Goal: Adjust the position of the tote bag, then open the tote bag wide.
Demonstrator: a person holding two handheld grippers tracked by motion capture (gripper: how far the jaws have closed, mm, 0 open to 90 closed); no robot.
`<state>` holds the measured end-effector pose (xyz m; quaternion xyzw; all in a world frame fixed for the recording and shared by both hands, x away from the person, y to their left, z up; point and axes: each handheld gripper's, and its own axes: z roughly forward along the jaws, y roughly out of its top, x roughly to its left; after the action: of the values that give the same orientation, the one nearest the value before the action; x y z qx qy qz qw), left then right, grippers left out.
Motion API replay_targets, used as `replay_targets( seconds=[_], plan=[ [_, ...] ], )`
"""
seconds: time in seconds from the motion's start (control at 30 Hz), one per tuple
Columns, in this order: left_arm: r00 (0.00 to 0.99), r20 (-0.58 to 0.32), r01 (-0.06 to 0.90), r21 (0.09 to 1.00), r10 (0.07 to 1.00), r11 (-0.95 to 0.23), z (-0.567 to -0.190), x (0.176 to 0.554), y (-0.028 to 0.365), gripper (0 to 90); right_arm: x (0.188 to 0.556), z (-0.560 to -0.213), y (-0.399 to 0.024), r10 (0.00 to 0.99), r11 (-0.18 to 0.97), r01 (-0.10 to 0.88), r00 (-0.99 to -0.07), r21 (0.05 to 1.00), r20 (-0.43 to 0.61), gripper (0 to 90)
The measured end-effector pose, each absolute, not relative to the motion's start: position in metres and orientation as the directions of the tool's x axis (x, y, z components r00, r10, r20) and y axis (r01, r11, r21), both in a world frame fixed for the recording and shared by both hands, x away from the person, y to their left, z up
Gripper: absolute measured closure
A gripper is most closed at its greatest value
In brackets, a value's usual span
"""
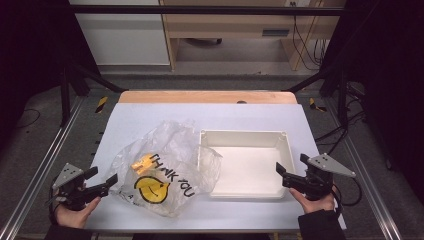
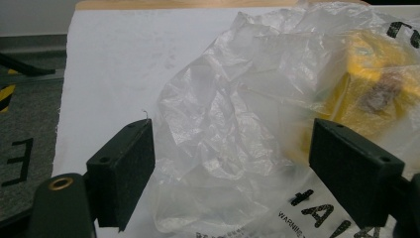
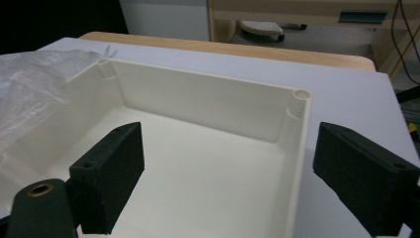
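The left hand-held gripper (image 1: 101,180) sits at the near left of the surface (image 1: 150,115), jaws spread wide and holding nothing, pointed toward the crumpled clear plastic bag (image 1: 165,167). In the left gripper view the bag's wrinkled film lies between and just beyond the 2 black jaws, with neither pad pressing on it. The bag rests on the white surface left of centre, printed with a yellow smiley face (image 1: 151,189) and black "THANK YOU" lettering; a small yellow item (image 1: 142,163) shows through the film inside it. Its right edge drapes against the left wall of the white rectangular tray (image 1: 245,136), which stands right of centre. The right hand-held gripper (image 1: 292,175) hovers at the tray's near right corner, jaws likewise wide apart and empty; in the right gripper view they straddle the tray's right wall.
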<state>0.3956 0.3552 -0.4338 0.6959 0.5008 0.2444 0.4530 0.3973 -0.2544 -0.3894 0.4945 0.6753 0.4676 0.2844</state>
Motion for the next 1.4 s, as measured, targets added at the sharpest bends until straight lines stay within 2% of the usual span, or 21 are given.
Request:
replay_targets(
  seconds=[0.53, 1.4],
  plan=[
    [0.372, -0.115, 0.471, 0.879, 0.921, -0.08, -0.434, 0.395, 0.356, 17.7, 0.401, -0.376, -0.205, 0.884, 0.116, 0.382, -0.46, 0.917, 0.08, 15.2],
    [0.36, -0.095, 0.469, 0.879, 0.928, -0.092, -0.435, 0.396, 0.357, 18.0, 0.415, -0.363, -0.134, 0.818, 0.179, 0.352, -0.572, 0.919, 0.059, 22.1]
  ],
)
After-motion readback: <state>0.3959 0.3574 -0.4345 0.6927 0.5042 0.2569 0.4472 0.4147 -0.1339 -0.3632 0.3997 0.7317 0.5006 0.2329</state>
